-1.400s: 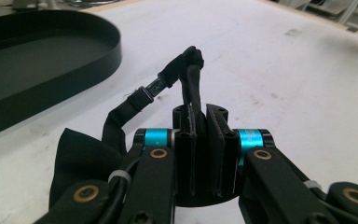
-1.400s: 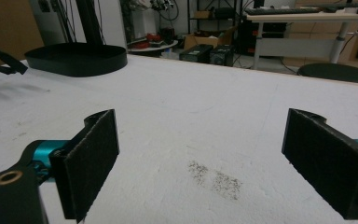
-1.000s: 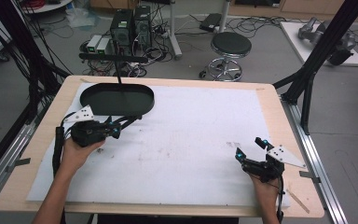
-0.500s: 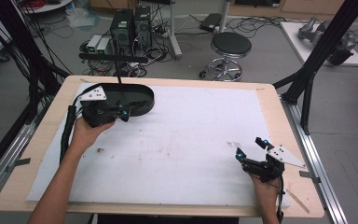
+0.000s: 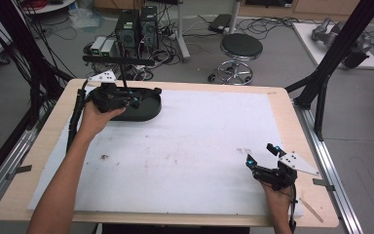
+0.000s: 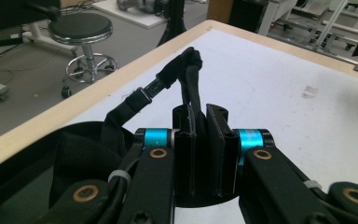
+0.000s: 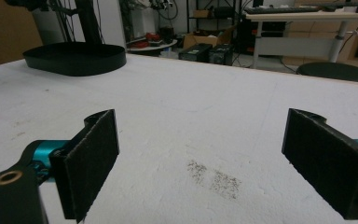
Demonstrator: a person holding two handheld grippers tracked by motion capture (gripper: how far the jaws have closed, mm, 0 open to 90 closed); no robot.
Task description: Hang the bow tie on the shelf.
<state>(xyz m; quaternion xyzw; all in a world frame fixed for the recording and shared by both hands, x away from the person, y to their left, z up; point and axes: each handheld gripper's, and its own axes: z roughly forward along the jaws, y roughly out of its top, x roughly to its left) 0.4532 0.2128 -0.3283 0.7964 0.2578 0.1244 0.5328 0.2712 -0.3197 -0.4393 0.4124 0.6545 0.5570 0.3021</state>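
Count: 1 black oval tray point(image 5: 143, 108) at bench point(image 5: 282, 100) far-left corner. 1 black strap point(image 6: 186, 79) w/ buckle, over tray. 2 grippers: left gripper point(image 5: 143, 96) at tray, right gripper point(image 5: 259, 156) nr near-right corner. 1 white mat point(image 5: 199, 141) on bench. 1 stool point(image 5: 241, 48) on floor beyond far edge.

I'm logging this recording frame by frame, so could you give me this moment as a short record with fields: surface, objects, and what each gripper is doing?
surface: wooden table covered by a white sheet with faint smudges
object: black oval tray at the far left of the sheet
held item: black strap, rising out of the tray
left gripper: over the tray, jaws shut on the strap
right gripper: near the sheet's right front corner, jaws wide open, holding nothing
background: round stool on the floor beyond the table
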